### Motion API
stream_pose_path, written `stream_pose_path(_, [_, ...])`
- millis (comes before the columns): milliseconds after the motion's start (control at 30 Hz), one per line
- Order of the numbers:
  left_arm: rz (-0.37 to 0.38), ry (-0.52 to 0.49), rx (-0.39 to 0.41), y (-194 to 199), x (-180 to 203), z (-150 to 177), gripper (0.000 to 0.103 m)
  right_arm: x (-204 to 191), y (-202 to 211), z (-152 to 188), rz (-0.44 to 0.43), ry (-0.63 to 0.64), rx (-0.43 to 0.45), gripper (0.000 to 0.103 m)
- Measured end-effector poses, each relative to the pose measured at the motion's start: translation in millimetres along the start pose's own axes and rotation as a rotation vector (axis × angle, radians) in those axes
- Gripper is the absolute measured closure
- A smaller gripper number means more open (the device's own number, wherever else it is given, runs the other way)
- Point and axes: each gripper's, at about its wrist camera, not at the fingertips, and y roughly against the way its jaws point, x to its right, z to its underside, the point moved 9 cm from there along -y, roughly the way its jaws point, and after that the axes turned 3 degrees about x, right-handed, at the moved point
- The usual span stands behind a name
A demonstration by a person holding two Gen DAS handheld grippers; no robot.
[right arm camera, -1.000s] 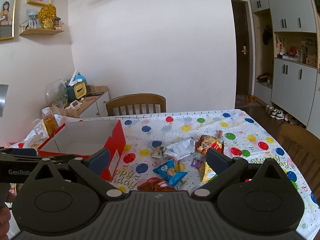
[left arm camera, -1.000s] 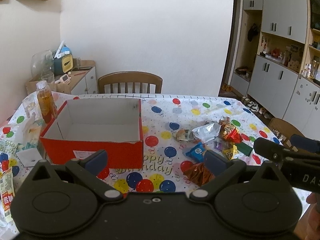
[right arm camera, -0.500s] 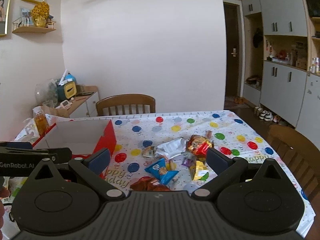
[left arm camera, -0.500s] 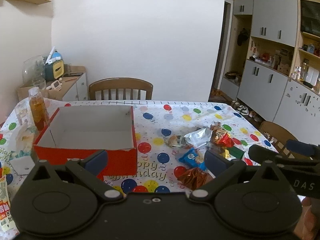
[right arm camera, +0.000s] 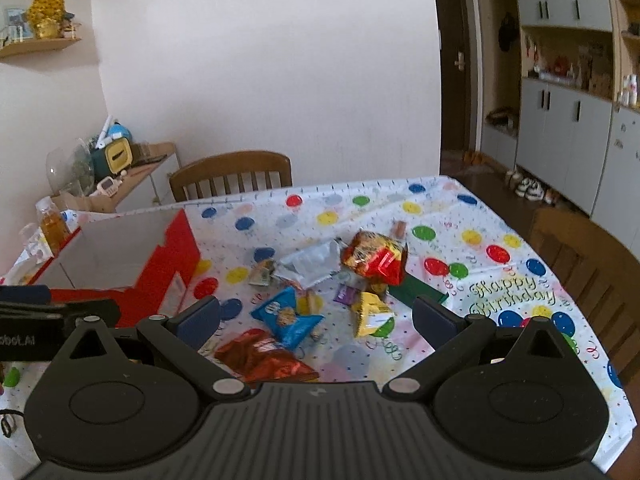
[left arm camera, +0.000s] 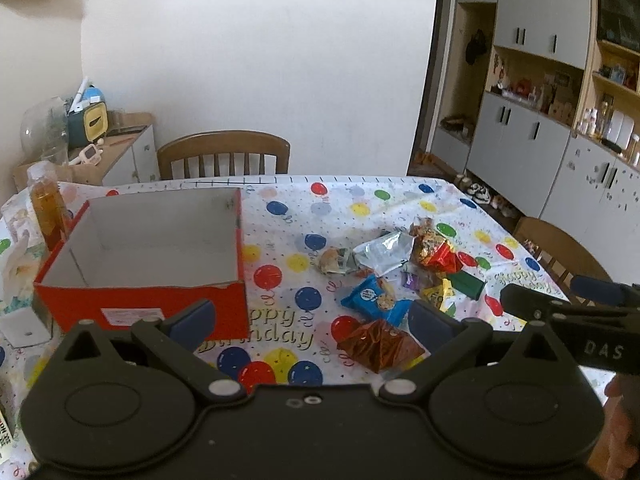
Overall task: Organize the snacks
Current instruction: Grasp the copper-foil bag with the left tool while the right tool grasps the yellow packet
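Note:
An empty red cardboard box (left arm camera: 152, 300) (right arm camera: 168, 276) stands open on the left of the balloon tablecloth. A pile of snack packets lies to its right: a blue cookie packet (left arm camera: 374, 298) (right arm camera: 286, 316), a brown foil packet (left arm camera: 380, 344) (right arm camera: 260, 360), a silver pouch (left arm camera: 384, 250) (right arm camera: 310, 262), a red-gold bag (left arm camera: 434, 248) (right arm camera: 374, 256), a yellow packet (right arm camera: 370, 314) and a green packet (left arm camera: 466, 284). My left gripper (left arm camera: 310, 322) is open and empty above the near table edge. My right gripper (right arm camera: 316, 316) is open and empty, hovering over the blue and yellow packets.
A bottle of amber drink (left arm camera: 48, 210) and a tissue pack (left arm camera: 18, 264) stand left of the box. Wooden chairs stand at the far side (left arm camera: 224, 154) and the right side (right arm camera: 592, 256). A side cabinet (left arm camera: 120, 152) with clutter is at the back left.
Both grippers have tilted down and moved a little nearer the table. The right gripper has come closer to the snack pile. Nothing has been picked up.

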Motion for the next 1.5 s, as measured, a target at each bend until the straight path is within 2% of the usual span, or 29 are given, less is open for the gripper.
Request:
stream_pose_path(233, [0.006,0.023,-0.135,-47,21,16,0.005,43,-57,8,0.012,0.005,-0.067,0.0])
stream_pose_path(400, [-0.007,0.067,-0.225,-85,33,29,0.01,61,-101,19,0.0,0.035,-0.125,0.005])
stream_pose_path(600, [-0.019,0.123,-0.301,-126,45,40,0.012,64,-150,29,-0.052,0.067,-0.2,0.015])
stream_pose_path(767, [-0.038,0.188,-0.37,-155,46,48,0.018,68,-184,39,-0.077,0.058,-0.275,0.029])
stream_pose_path(1000, [-0.057,0.234,-0.452,-181,51,66,0.02,66,-206,50,-0.113,0.047,-0.333,0.037])
stream_pose_path(1133, [-0.041,0.274,-0.475,-188,54,71,0.02,67,-212,54,-0.113,0.037,-0.346,0.048])
stream_pose_path(1200, [-0.039,0.281,-0.481,-189,55,73,0.022,68,-213,54,-0.121,0.02,-0.35,0.053])
stream_pose_path(1367, [-0.01,0.321,-0.486,-190,58,73,0.037,68,-212,54,-0.139,0.006,-0.354,0.057])
stream_pose_path(1500, [-0.01,0.334,-0.487,-189,58,73,0.039,69,-210,54,-0.147,0.0,-0.347,0.059])
